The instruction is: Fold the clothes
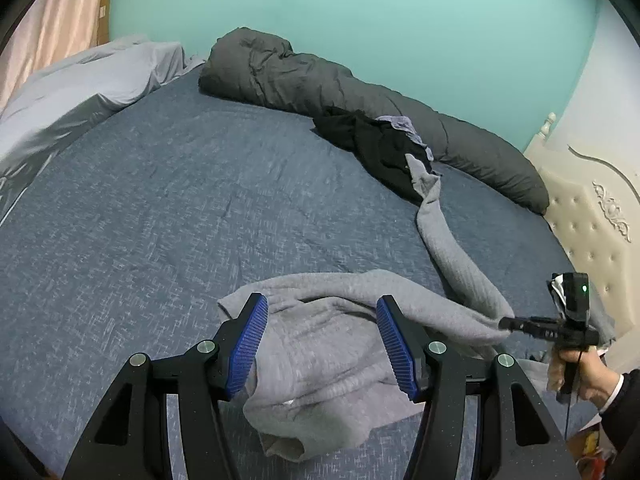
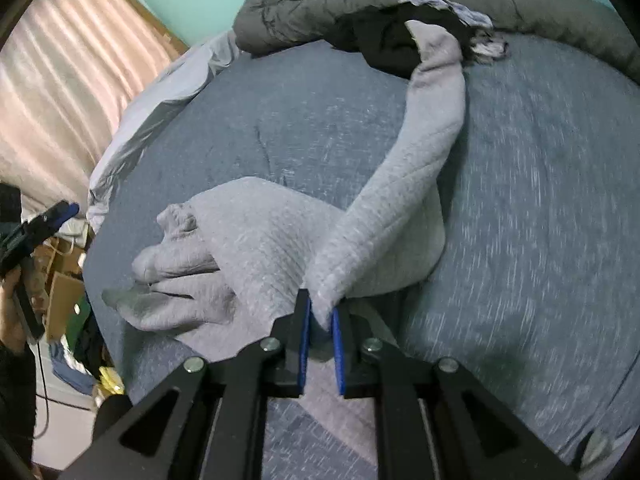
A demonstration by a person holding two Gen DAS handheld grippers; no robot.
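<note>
The right claw (image 2: 320,316) is pinched on an edge of the grey sweater (image 2: 260,248), while the left claw (image 1: 320,340) hovers over the garment's near part with its jaws spread wide, holding nothing. The sweater lies bunched and rumpled at the near edge of the bed (image 1: 160,200), one sleeve (image 1: 448,240) trailing far and right toward a heap of dark clothes (image 1: 372,140). No neat fold shows, so spreading and folding seem left to do. A rolled dark duvet (image 1: 300,76) lies along the far teal wall (image 1: 360,8); pink curtains (image 2: 60,80) hang left.
</note>
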